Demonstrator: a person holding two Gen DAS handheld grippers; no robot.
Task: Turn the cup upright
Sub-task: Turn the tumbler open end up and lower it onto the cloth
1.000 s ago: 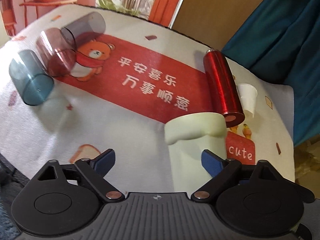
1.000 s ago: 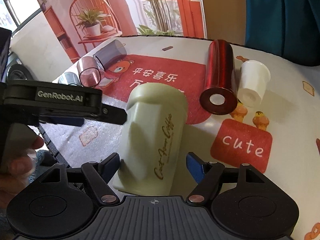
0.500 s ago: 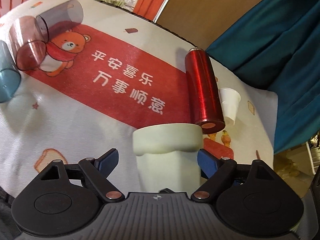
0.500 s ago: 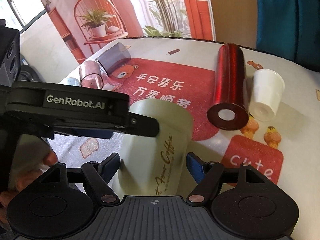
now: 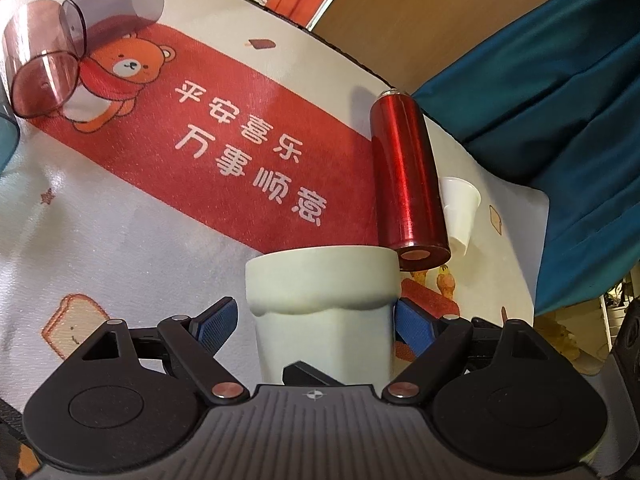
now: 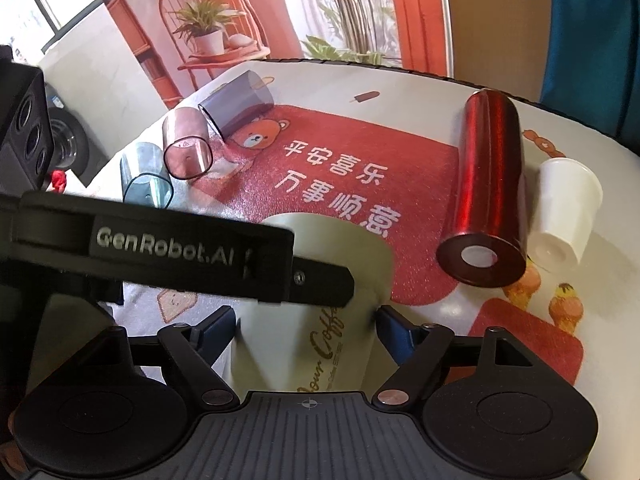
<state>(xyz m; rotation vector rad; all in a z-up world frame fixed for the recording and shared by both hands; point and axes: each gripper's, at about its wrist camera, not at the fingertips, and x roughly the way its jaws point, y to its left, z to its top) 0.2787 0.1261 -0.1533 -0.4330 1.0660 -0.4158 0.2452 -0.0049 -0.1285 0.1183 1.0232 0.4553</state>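
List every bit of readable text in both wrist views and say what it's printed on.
"平安喜乐" and "万事顺意": white characters on the red panel of the tablecloth.
"GenRobot.AI": on the side of the left gripper, seen crossing the right wrist view.
"...our Coffee": gold script on the pale green cup, start hidden; smaller print beneath is too small to read.
Nothing legible on the red bottle.

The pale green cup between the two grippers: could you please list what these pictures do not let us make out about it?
- Its lower end: in both wrist views each gripper's own body covers it.
- Its gold lettering: right wrist view, cut off by the right gripper.
- Part of the pale green cup: right wrist view, crossed by the left gripper.
- Finger contact with the cup: unclear in both views.
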